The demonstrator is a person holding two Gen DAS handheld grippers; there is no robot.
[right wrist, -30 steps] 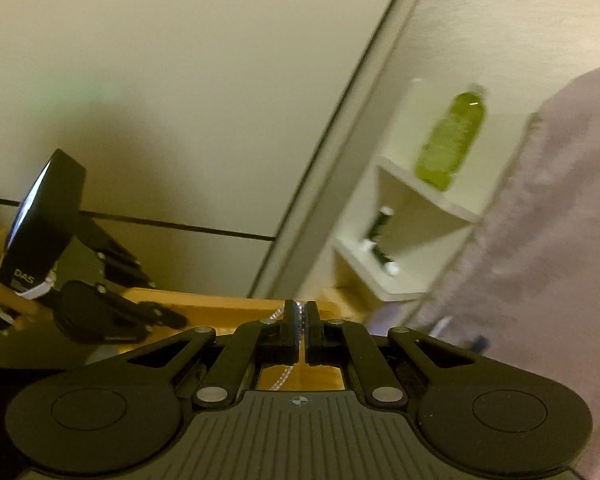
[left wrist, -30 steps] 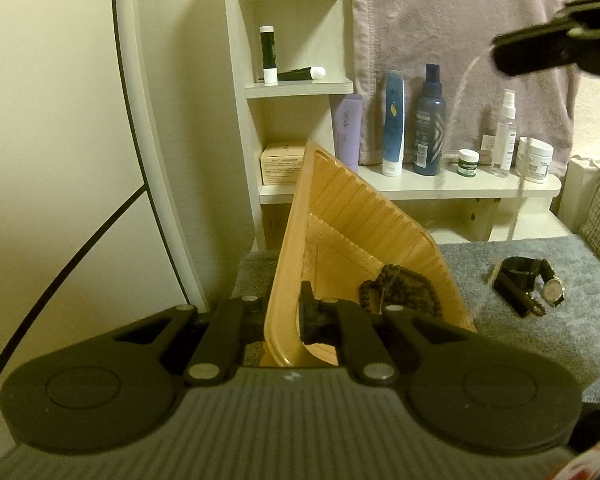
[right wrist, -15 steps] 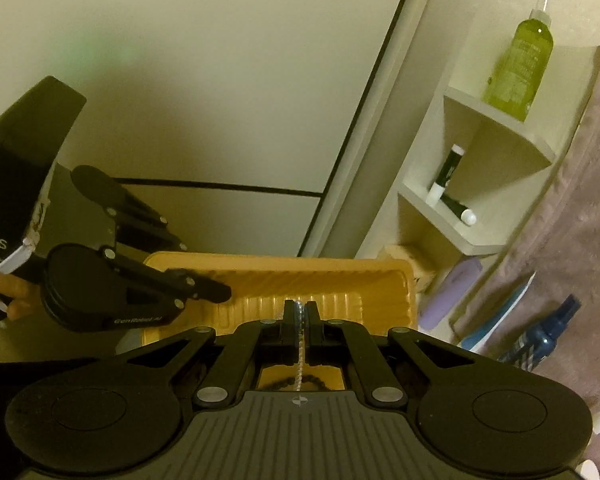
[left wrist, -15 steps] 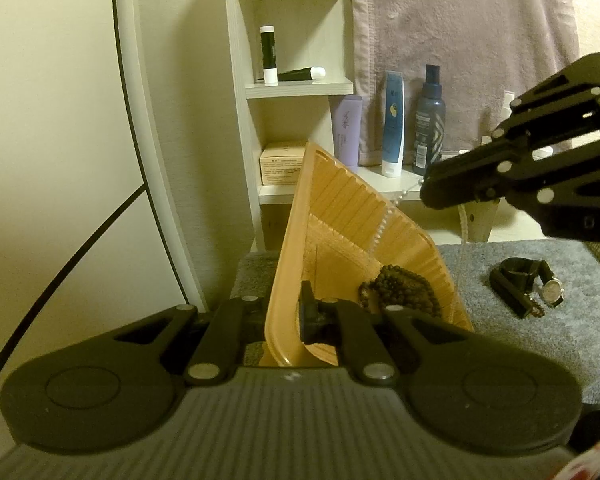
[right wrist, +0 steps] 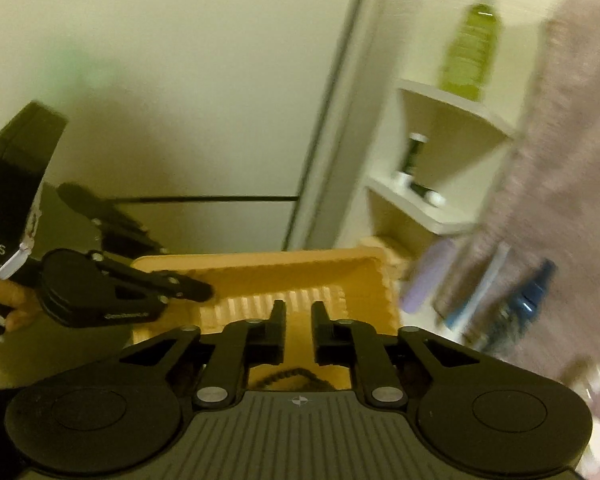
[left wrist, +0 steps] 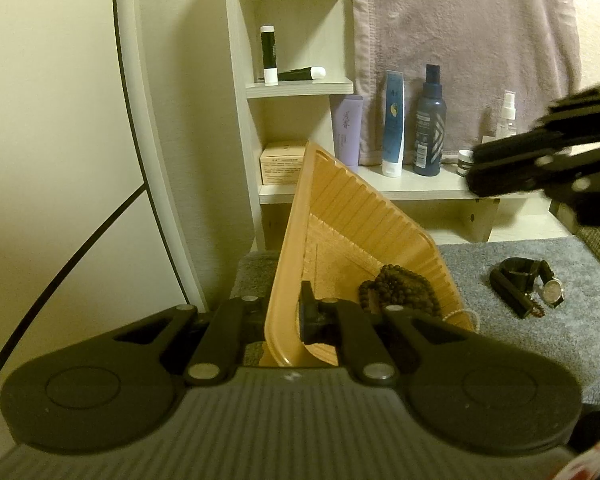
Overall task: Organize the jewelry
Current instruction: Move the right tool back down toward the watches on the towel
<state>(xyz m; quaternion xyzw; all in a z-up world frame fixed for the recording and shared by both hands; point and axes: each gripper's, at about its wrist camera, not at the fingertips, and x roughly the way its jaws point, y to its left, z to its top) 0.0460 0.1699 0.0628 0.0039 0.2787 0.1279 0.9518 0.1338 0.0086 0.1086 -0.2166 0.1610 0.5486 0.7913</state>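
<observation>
Room: shelves with bottles behind a grey mat (left wrist: 540, 344).
Left gripper (left wrist: 288, 316): fingers clamp the tilted tray's (left wrist: 340, 216) rim.
Right gripper (right wrist: 298, 320): fingers just parted, empty.
Change: pearl chain (left wrist: 458, 314) now lies in the tray beside the dark beads (left wrist: 400, 290).
Remaining: watch (left wrist: 552, 292) on the mat.

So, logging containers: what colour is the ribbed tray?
Orange-tan tray, clearest in the left wrist view.

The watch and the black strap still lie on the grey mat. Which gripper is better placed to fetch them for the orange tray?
Probably the right gripper: its jaws have just been opening and hold nothing. The left gripper is shut on the orange tray's rim, tilting it. The watch lies on the right gripper's side.
</observation>
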